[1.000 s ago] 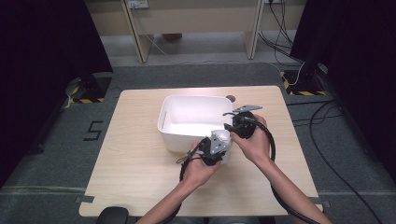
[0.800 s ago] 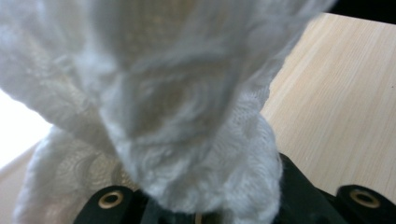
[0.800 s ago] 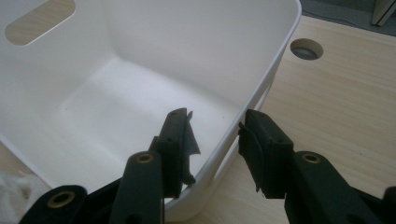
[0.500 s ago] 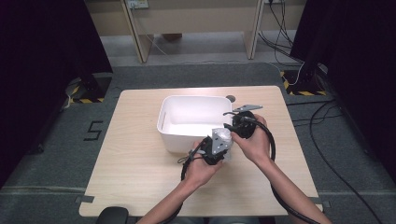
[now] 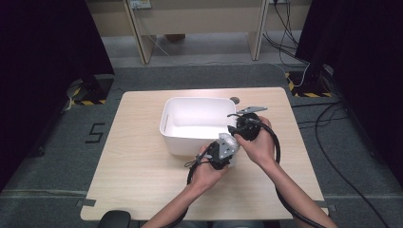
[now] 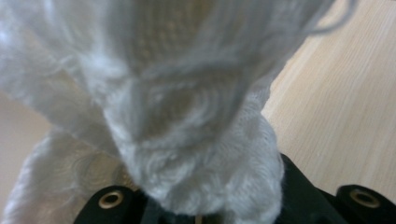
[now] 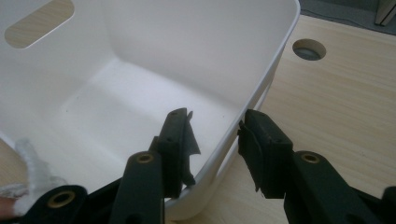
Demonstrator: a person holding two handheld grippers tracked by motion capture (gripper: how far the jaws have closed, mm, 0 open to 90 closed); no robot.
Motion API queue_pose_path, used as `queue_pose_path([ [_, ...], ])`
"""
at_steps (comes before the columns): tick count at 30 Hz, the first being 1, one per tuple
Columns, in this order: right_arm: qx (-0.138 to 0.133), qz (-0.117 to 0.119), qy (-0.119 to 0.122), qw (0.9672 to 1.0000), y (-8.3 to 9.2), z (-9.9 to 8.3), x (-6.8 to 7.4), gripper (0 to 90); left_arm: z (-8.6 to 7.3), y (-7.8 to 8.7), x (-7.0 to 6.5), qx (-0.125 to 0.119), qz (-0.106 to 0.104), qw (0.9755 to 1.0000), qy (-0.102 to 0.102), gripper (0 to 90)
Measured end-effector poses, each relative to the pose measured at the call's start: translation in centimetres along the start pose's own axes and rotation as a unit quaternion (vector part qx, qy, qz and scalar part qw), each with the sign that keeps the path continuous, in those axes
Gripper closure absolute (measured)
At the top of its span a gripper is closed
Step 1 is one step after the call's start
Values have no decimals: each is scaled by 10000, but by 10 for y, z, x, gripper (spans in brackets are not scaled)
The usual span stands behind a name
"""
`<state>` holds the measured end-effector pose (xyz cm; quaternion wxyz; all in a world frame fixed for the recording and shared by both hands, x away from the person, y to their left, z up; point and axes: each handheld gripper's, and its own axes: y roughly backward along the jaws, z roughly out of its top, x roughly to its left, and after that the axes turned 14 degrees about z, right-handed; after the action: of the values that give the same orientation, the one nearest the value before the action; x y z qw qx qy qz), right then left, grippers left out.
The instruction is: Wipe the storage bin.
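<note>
The tub was set mid-table; the cloth was held at its near right corner.

Both forearms reached in from the near edge of the table, hands close together. The left gripper was clamped shut on a white fluffy cloth, while the right gripper sat half-spread — one jaw inside, one outside the wall of a white tub.
</note>
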<state>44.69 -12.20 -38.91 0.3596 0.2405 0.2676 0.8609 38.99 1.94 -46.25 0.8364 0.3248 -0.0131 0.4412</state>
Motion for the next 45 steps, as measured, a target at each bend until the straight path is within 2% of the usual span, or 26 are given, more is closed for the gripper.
queue_pose_path([
  [12,8,15,-19,10000,0,0,0,618,-8,-15,-5,272,-93,9996,-27,816],
  [19,4,-9,-41,10000,-1,2,-1,604,-8,-11,-3,274,-137,9995,90,815],
  [21,7,-7,-91,10000,-2,2,-1,585,-8,-6,-1,256,-153,9994,159,815],
  [23,-25,-28,-111,9999,-3,3,-1,571,-7,4,3,239,-151,9995,103,815],
  [26,-65,-41,-170,9998,-2,5,0,564,-8,26,11,156,-204,9995,162,815],
  [28,-52,-45,-189,9998,-2,6,1,567,-10,40,17,117,-125,9997,154,816],
  [30,12,-60,-187,9998,-3,6,0,590,-18,55,29,102,-45,9996,248,816],
  [33,59,-38,-229,9997,-5,6,-3,608,-33,81,53,123,87,9984,536,817],
  [35,77,-41,-248,9997,-5,6,-4,615,-45,102,73,89,333,9967,734,817],
  [37,127,-24,-233,9996,-7,5,-5,619,-57,121,94,82,606,9937,943,818],
  [38,154,-34,-250,9996,-8,5,-5,621,-66,135,110,126,828,9908,1066,818],
  [40,198,-55,-251,9995,-11,6,-6,628,-75,148,128,115,1090,9864,1224,818],
  [41,221,-65,-246,9994,-11,6,-7,633,-79,153,135,137,1196,9846,1269,818],
  [44,280,-67,-198,9994,-12,8,-8,649,-95,166,165,220,1572,9756,1515,817],
  [45,358,-33,-108,9993,-11,10,-10,677,-98,167,170,229,1644,9737,1562,817],
])
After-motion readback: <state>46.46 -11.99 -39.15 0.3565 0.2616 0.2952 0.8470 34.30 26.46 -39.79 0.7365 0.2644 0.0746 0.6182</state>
